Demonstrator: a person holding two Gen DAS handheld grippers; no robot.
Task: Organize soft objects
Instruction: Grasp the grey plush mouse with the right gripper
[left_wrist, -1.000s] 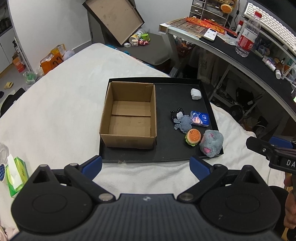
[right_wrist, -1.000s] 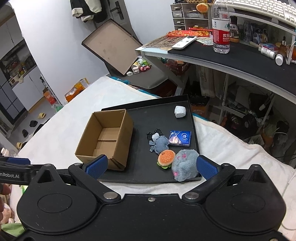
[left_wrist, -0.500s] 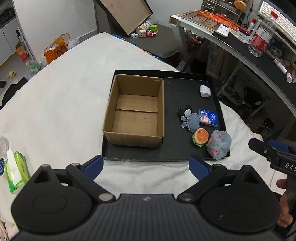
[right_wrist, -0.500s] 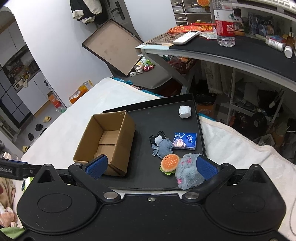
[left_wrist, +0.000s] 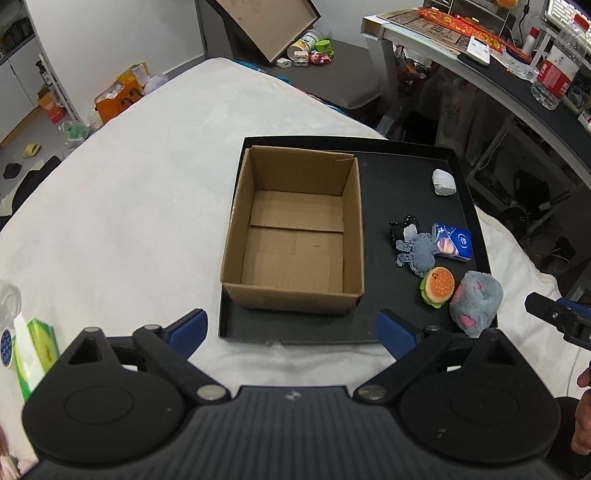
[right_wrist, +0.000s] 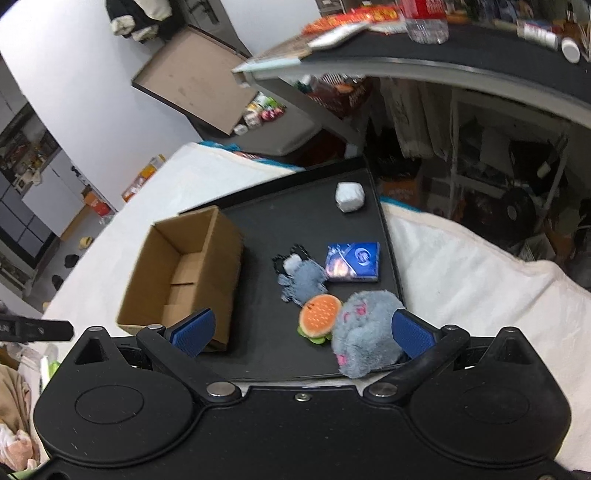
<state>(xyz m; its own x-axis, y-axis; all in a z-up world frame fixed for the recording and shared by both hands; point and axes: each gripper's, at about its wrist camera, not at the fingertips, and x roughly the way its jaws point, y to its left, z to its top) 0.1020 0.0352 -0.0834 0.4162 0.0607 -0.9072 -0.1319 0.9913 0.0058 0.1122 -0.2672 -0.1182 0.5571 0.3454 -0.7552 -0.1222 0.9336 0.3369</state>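
Tissues (left_wrist: 35, 350) show only in left wrist view.

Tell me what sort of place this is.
Likely a lived-in bedroom or home workroom: a bed under a white blanket bears the black tray, a cluttered desk stands beside it, and boxes and toys lie on the floor.

One cardboard box (left_wrist: 295, 236) — three plush toys (left_wrist: 474, 302), one tray (left_wrist: 399, 177).
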